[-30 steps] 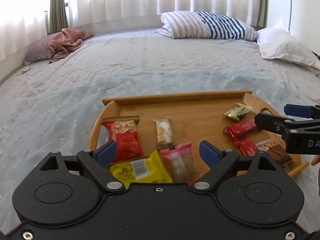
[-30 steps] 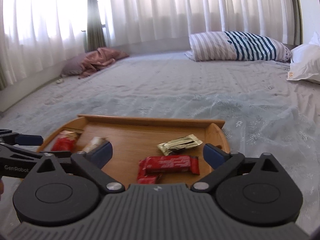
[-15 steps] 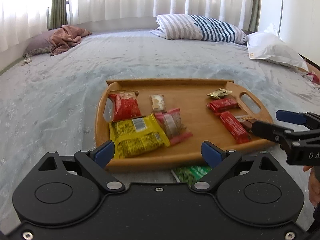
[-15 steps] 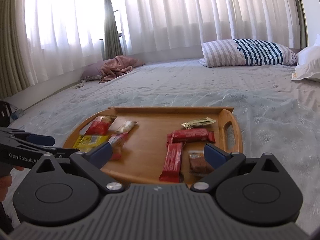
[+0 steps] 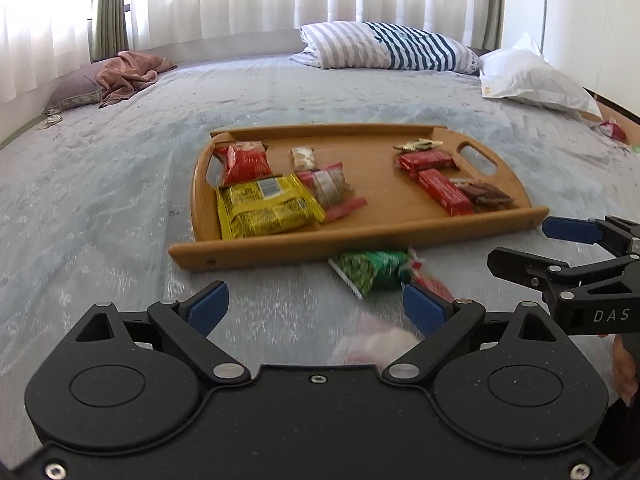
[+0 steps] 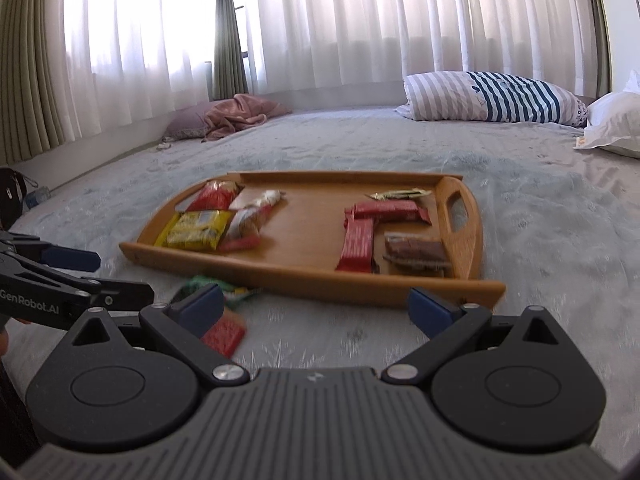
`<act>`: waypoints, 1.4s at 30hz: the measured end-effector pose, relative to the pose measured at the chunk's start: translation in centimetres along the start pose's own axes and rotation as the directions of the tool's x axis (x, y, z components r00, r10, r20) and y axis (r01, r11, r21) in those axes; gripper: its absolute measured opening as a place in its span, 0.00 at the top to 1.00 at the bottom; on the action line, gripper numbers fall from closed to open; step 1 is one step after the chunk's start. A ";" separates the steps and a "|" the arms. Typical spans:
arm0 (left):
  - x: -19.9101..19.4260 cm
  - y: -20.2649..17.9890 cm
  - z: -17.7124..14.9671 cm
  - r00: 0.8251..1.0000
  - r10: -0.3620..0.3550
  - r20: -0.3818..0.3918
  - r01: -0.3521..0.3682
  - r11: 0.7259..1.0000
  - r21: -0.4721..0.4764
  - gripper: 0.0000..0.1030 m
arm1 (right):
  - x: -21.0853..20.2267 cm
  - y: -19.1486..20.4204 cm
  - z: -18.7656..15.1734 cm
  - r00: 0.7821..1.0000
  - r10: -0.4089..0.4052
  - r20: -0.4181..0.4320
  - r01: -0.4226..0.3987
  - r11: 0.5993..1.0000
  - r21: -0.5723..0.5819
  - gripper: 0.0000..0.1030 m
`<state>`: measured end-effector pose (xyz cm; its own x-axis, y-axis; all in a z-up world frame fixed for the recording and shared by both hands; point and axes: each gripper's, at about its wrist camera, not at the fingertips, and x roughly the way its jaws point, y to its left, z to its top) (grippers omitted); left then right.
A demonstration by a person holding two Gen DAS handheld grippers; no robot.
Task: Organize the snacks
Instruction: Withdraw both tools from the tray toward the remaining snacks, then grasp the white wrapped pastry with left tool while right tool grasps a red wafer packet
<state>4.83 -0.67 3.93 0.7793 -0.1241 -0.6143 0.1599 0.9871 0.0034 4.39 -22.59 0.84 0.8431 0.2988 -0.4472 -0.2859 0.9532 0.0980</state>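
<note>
A wooden tray (image 5: pixel 384 236) lies on the bed and shows in the right wrist view too (image 6: pixel 304 276). On its left are a yellow packet (image 5: pixel 264 204), a red packet (image 5: pixel 244 160) and a pink bar (image 5: pixel 332 188). On its right are red bars (image 5: pixel 442 192) and a brown snack (image 5: pixel 486 196). A green packet (image 5: pixel 372 270), a small red packet (image 6: pixel 224 334) and a pink packet (image 5: pixel 376 346) lie on the bed before the tray. My left gripper (image 5: pixel 316 312) and right gripper (image 6: pixel 316 310) are open, empty and held short of the tray.
The grey bedspread (image 5: pixel 120 184) surrounds the tray. A striped pillow (image 5: pixel 384 46), a white pillow (image 5: pixel 532 78) and a pink blanket (image 5: pixel 128 76) lie at the far end. Curtains (image 6: pixel 360 24) hang behind. The right gripper shows at the right edge of the left wrist view (image 5: pixel 532 250).
Both grippers have pulled back from the tray toward me and risen. The tray now lies farther ahead, and the loose packets on the bed before it have come into view.
</note>
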 end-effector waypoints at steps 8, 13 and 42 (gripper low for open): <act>-0.8 -0.7 -2.1 1.000 -0.013 -0.006 0.013 1.000 0.028 0.09 | -1.4 0.5 -0.9 1.000 -0.021 0.016 0.021 0.999 -0.041 0.00; -0.7 -1.5 -3.1 0.999 -0.048 -0.022 0.049 0.997 0.059 0.09 | -1.5 0.7 -1.4 1.000 -0.022 0.004 0.022 0.999 -0.049 0.00; 0.1 -2.4 -3.2 0.996 -0.080 -0.031 0.083 0.988 0.128 0.56 | -0.4 0.8 -1.8 0.999 0.052 -0.016 -0.051 0.996 0.067 0.01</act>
<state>2.56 -2.71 1.37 0.7451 -0.1991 -0.6366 0.2999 0.9525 0.0532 2.99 -22.06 -0.44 0.8195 0.3473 -0.4559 -0.2971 0.9377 0.1803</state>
